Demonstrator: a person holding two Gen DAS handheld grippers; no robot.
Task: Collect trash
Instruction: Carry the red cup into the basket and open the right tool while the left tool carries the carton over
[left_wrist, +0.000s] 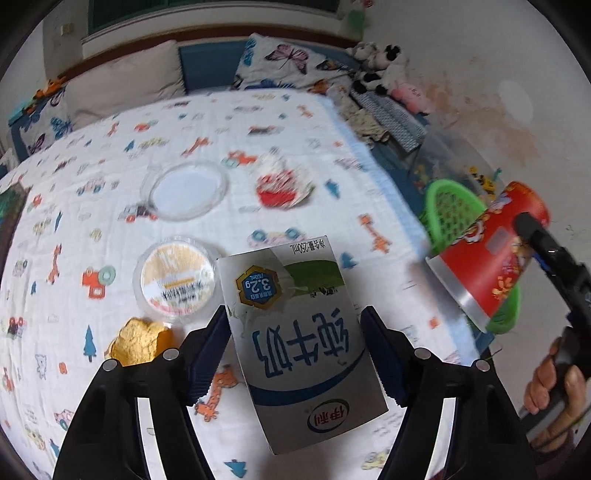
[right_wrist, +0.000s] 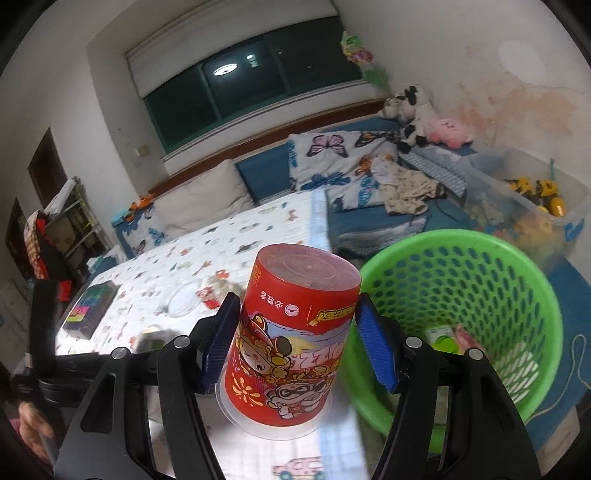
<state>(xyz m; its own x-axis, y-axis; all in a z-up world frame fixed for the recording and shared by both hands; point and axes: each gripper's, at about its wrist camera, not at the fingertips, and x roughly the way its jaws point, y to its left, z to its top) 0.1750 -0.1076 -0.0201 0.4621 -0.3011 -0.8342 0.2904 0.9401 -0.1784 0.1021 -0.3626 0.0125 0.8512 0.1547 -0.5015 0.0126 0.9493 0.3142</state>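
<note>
Black left gripper (left_wrist: 295, 354) w/ blue ribbed pads (left_wrist: 207, 358) (silver screws).

Bed (left_wrist: 110, 177), animal-print sheet: clear lid (left_wrist: 183, 191) at 12 o'clock; crumpled red wrapper (left_wrist: 282, 182) at 1; sealed round cup (left_wrist: 176, 280) centre; yellow scrap (left_wrist: 142, 341) at 7.

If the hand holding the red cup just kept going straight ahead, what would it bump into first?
Probably the bed first. The right gripper, shut on the red cup, points over the patterned sheet toward the pillows. The green basket sits off to its right, not ahead. Depth is uncertain.
</note>
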